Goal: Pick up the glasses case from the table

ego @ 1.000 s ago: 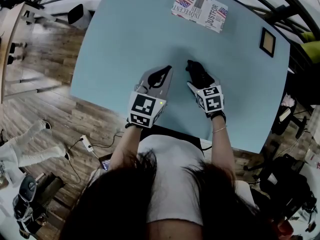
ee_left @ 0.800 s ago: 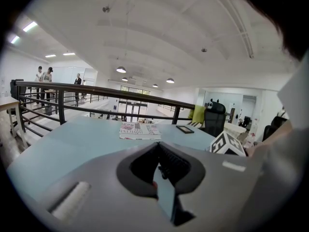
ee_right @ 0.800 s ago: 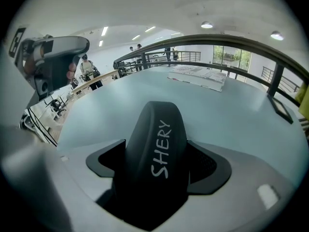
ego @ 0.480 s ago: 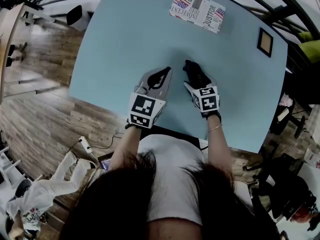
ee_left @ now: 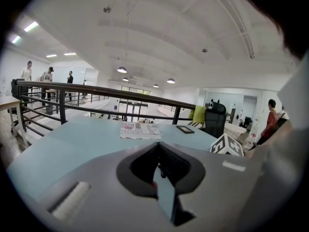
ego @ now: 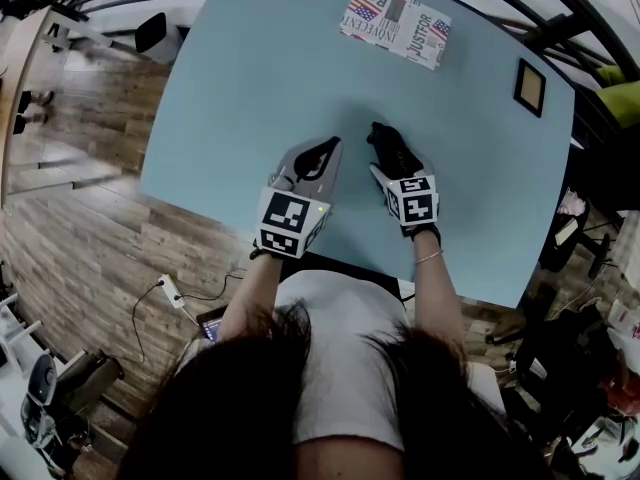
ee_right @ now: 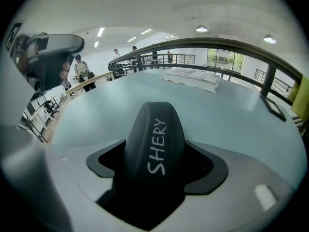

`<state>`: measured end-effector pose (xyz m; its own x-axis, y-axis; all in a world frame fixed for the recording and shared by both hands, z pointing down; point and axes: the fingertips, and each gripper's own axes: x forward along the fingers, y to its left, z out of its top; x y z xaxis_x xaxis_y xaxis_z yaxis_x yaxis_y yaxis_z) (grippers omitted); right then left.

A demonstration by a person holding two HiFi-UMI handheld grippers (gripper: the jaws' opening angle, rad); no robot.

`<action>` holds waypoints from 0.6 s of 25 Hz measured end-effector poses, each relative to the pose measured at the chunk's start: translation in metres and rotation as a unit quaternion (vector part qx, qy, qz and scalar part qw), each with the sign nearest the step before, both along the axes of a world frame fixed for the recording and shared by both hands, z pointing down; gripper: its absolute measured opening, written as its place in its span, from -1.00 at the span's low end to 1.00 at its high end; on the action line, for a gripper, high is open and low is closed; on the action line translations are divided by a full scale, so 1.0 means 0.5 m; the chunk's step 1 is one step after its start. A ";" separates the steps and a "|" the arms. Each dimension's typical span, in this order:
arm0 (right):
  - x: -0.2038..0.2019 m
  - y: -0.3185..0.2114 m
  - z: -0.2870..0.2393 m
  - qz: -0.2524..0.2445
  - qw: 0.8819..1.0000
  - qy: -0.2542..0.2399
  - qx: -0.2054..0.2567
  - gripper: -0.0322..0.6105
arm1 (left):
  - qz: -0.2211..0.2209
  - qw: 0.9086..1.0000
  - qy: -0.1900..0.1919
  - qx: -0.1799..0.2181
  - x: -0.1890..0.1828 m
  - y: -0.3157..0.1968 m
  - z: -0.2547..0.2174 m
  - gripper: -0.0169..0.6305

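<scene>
The glasses case (ee_right: 155,144) is black with "SHERY" in white letters along its top. My right gripper (ee_right: 157,178) is shut on it, and the case sticks out forward between the jaws. From the head view the glasses case (ego: 388,146) and right gripper (ego: 393,160) are over the near middle of the light blue table (ego: 260,68). Whether the case touches the tabletop I cannot tell. My left gripper (ego: 327,148) is just to the left, its jaws together with nothing in them. The left gripper (ee_left: 161,175) shows the same in its own view.
A folded newspaper (ego: 395,23) lies at the table's far side. A small dark picture frame (ego: 530,86) lies at the far right. A black railing (ee_left: 96,88) runs behind the table. Wooden floor lies to the left, and a cable with a plug (ego: 172,288) is on it.
Both grippers stay almost where they were, the right one holding the case throughout. A person on the floor at the lower left has gone out of view.
</scene>
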<state>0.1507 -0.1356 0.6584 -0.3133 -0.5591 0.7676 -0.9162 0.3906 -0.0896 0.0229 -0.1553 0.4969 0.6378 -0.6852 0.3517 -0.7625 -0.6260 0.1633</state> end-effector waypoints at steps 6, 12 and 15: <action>0.008 -0.003 0.002 -0.002 1.000 -0.001 -0.004 0.19 | 0.002 1.000 -0.002 -0.001 -0.003 -0.001 0.004 -0.77; 0.010 -0.003 -0.005 0.005 1.000 -0.011 -0.007 0.18 | -0.002 1.000 -0.002 0.005 -0.013 -0.006 -0.007 -0.77; 0.009 -0.009 -0.016 0.006 1.000 -0.013 0.001 0.18 | -0.007 1.000 -0.002 0.007 -0.021 -0.011 -0.012 -0.77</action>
<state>0.1551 -0.1398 0.6501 -0.3262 -0.5637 0.7588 -0.9181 0.3800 -0.1124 0.0126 -0.1609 0.4911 0.6263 -0.6987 0.3457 -0.7721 -0.6173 0.1512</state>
